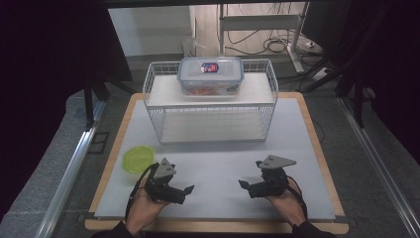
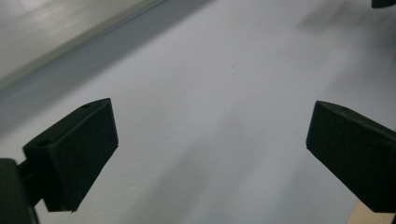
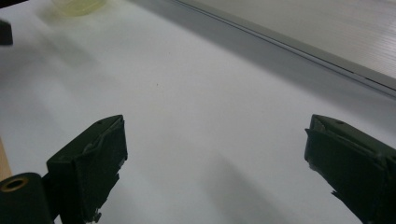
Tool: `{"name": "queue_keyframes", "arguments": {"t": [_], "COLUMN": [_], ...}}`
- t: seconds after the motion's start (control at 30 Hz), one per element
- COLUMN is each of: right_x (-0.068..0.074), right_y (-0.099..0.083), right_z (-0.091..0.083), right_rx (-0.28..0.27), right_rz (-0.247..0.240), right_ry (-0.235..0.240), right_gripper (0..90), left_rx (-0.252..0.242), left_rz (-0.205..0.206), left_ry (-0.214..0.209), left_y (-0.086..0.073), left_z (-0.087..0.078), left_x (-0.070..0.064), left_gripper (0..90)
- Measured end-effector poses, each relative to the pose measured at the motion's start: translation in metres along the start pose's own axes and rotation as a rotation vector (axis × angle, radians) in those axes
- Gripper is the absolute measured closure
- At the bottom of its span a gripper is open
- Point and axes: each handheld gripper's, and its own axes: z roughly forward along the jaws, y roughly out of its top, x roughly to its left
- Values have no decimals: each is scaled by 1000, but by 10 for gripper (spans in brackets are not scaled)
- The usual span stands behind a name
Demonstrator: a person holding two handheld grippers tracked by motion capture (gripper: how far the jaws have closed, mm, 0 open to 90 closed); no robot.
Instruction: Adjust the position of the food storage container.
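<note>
Both grippers are wide open and hold nothing: left gripper, right gripper, green bowl just beside the left one.

In the lower part of the high view, the person's two hands come in from the bottom edge, each holding a gripper. The left hand sits lower left of centre, its left gripper pointing right toward the middle. The right hand sits lower right of centre, its right gripper pointing left. Both grippers face each other, well apart. In each gripper view the two black jaws stand wide apart with nothing between them.
</note>
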Motion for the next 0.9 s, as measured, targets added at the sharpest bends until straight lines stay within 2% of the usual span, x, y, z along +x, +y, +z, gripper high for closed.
{"name": "queue_keyframes", "arguments": {"t": [0.1, 0.2, 0.27, 0.3, 0.37, 0.47, 0.5, 0.53, 0.67, 0.73, 0.77, 0.8, 0.9], "right_x": [0, 2, 2, 2, 2, 2, 2, 3, 4, 5, 5, 5, 4], "right_y": [0, 0, 0, 0, 0, 0, 0, 0, 0, 1, 1, 0, 0], "right_z": [0, 1, 2, 2, 2, 2, 2, 3, 4, 4, 4, 5, 5], "right_rx": [0, 4, 11, 10, 11, 12, 13, 15, 25, 28, 28, 32, 38], "right_rz": [5, -2, -2, 0, 1, 5, 5, 2, -2, -2, -2, -7, -5], "right_ry": [15, 18, 16, 17, 16, 23, 27, 28, 38, 39, 39, 38, 36], "right_gripper": [54, 55, 55, 55, 56, 58, 60, 61, 66, 69, 69, 72, 75], "left_rx": [15, 2, 0, 8, 8, 18, 18, 29, 24, 18, 18, 13, 12], "left_rz": [-13, -59, -58, -48, -46, -75, -75, -90, -130, -163, -163, -195, -223], "left_ry": [26, 10, 2, 12, 21, 57, 57, 80, 129, 143, 143, 152, 178], "left_y": [5, 8, 9, 13, 15, 16, 16, 14, 9, 6, 6, 3, -1], "left_z": [-7, -14, -16, -19, -21, -27, -27, -31, -41, -46, -46, -51, -58], "left_x": [10, 22, 26, 32, 35, 48, 48, 56, 75, 84, 84, 93, 104], "left_gripper": [115, 227, 340, 389, 485, 588, 621, 653, 787, 847, 869, 885, 898]}}
